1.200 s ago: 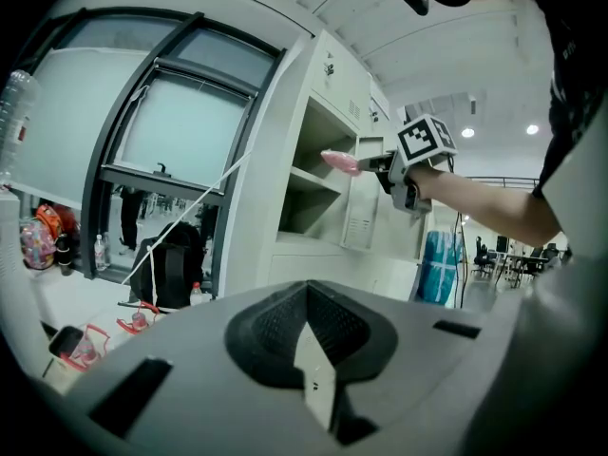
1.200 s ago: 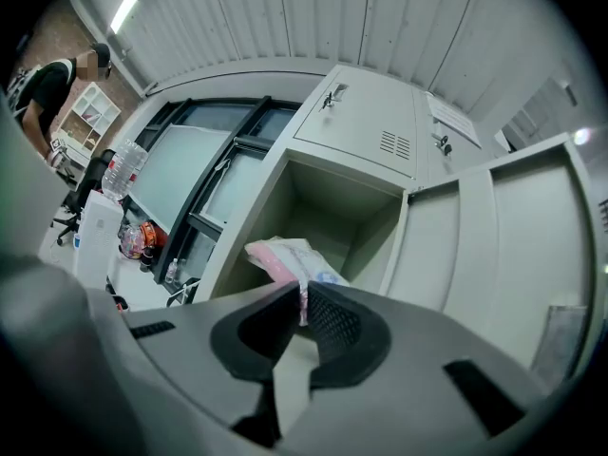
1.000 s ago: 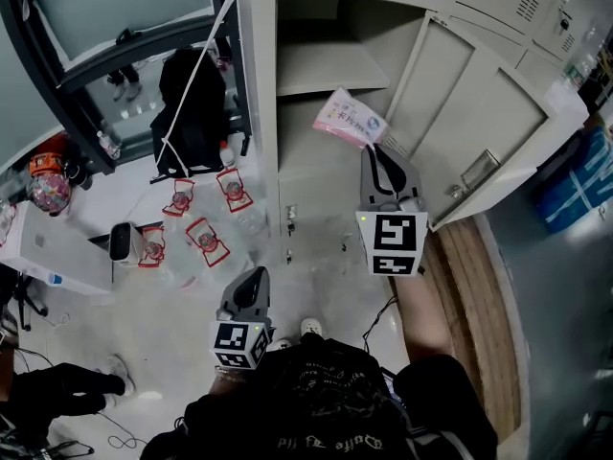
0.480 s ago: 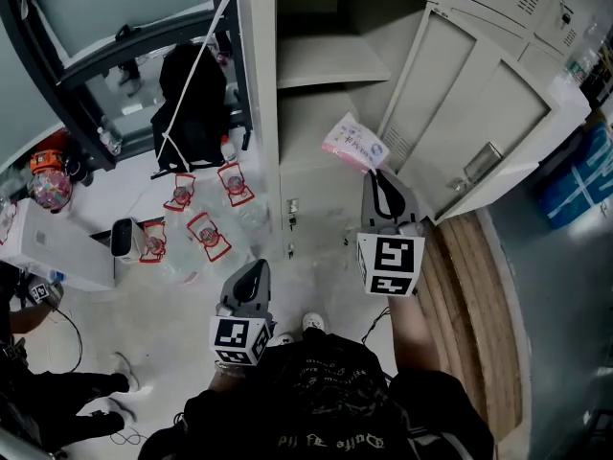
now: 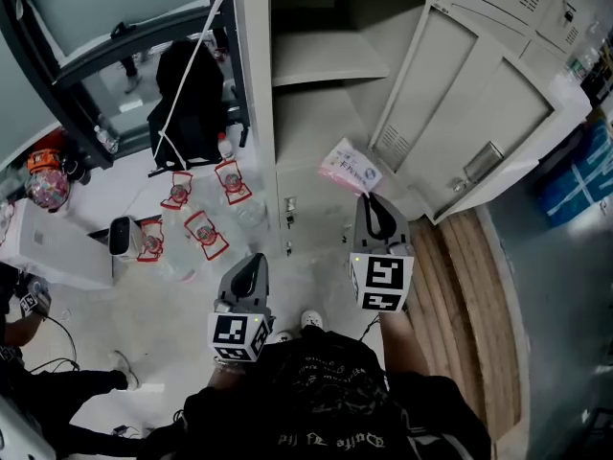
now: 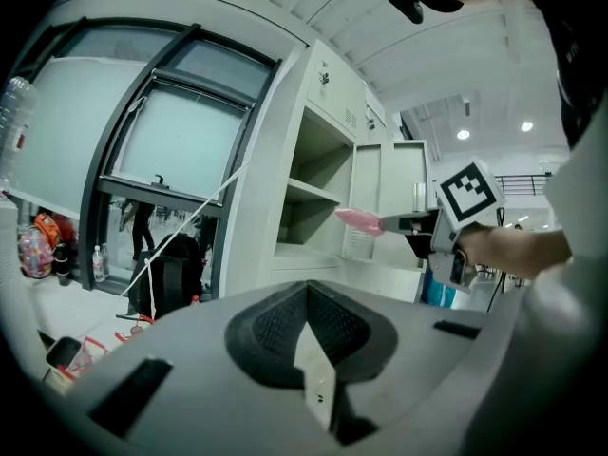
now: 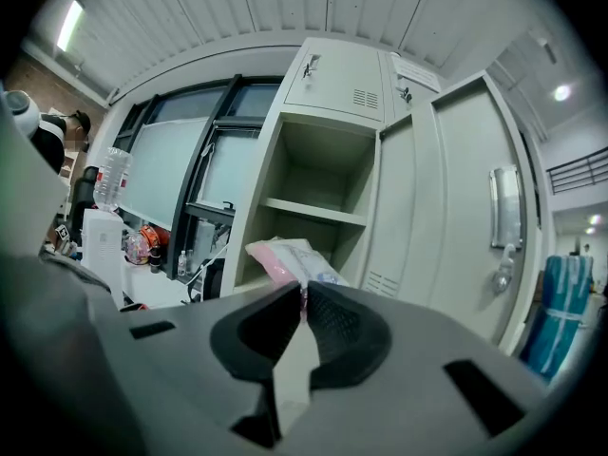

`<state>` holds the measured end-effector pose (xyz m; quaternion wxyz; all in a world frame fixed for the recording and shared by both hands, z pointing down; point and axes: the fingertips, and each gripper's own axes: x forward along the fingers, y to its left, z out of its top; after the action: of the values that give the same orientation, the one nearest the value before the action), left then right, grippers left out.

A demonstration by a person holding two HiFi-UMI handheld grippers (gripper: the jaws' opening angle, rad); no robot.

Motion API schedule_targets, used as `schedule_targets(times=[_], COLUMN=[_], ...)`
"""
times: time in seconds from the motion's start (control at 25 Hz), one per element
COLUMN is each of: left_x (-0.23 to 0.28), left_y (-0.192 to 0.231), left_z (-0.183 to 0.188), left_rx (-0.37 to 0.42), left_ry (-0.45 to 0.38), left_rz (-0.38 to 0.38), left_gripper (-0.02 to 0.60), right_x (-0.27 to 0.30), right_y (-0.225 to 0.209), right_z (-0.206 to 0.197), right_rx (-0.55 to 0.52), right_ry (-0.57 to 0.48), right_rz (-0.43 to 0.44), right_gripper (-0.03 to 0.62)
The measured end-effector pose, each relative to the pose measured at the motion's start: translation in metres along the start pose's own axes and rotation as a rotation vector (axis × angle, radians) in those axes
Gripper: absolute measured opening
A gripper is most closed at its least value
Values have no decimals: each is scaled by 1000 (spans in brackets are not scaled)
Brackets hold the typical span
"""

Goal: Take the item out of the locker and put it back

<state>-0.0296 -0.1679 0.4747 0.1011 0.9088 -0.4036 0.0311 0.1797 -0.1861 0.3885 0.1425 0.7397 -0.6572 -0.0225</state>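
My right gripper (image 5: 370, 197) pinches the pink packet (image 5: 350, 167) by its thin edge alone, so it could slip free; my left gripper (image 5: 252, 261) sits closed, empty.

Print on the pink packet (image 5: 350, 167) is too small to read.

The right gripper (image 7: 304, 297) has its jaws pinched on the edge of a pink and white pack (image 7: 290, 259). Behind the pack is an open locker (image 7: 285, 160) with one bare shelf (image 7: 313, 212). Its door (image 7: 456, 217) swings out to the right.
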Motion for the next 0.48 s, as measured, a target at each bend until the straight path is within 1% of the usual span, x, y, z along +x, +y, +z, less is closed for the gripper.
schedule_targets(times=[0.48], left_x=[14], left_y=[5], left_z=[8], left_rx=[7], left_ry=[-10], left_rz=[24], left_gripper=[8], right_x=[5], right_y=[11], right_z=[-31], right_rx=[22], right_ry=[56], right_rz=[46], right_gripper=[23])
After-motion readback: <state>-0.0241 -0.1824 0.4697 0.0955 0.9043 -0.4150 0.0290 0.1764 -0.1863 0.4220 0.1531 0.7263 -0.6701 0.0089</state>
